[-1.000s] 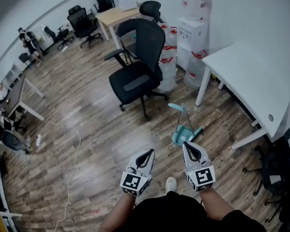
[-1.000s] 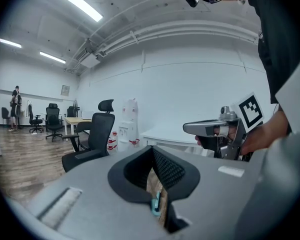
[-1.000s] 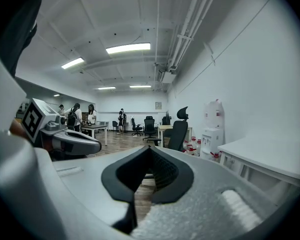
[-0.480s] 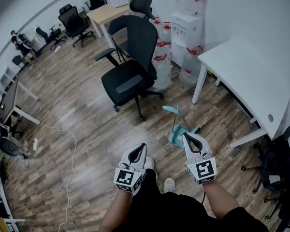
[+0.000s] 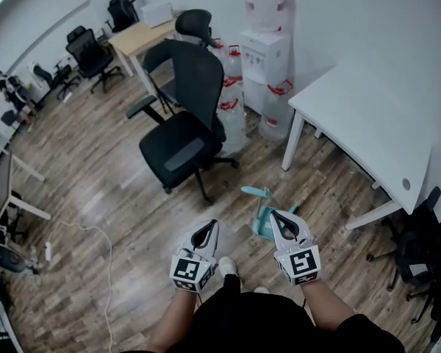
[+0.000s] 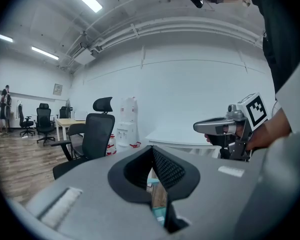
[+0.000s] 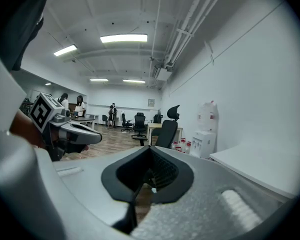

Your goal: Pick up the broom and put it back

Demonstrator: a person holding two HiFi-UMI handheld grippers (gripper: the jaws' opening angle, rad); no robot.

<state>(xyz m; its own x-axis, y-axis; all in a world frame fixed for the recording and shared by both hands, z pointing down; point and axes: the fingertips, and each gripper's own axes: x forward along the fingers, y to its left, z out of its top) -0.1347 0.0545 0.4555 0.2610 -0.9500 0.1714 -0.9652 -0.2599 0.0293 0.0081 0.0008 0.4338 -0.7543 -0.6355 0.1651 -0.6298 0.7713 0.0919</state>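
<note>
While the person stands on the wood-plank floor (image 5: 117, 175) with both tools held out low and nearly level, let's sweep across from nine o'clock. A white cable (image 5: 106, 271) snakes over the boards on the far left. Up at eleven o'clock sits a black office chair (image 5: 182, 142), its seat turned toward the camera. Now the left gripper (image 5: 212, 225), down near six o'clock in the head view, marker cube toward the person. Its own view shows the two jaws pressed tip to tip, closed on nothing, with only a thin slit lower down where a sliver of teal and floor peeks through. A white shoe (image 5: 228, 265) shows just at its five o'clock. Far beyond, at twelve o'clock, water bottles (image 5: 231, 116) cluster by the wall beside a white water dispenser (image 5: 263, 54). And here's the one that matters: the teal broom and dustpan set (image 5: 261, 229) stands on the floor ahead of the person, seen between the two gripper tips, at about two o'clock from the left one. Its handle (image 5: 255, 192) points up and the pan is partly hidden behind the right tool. At this size I cannot tell broom from pan handle. Neither gripper touches it. The right gripper (image 5: 275, 215) hovers above it, jaws shut tight and empty. Out at two o'clock spreads the white table (image 5: 367, 116), its nearest leg (image 5: 289, 142) near the set but apart from it.
</note>
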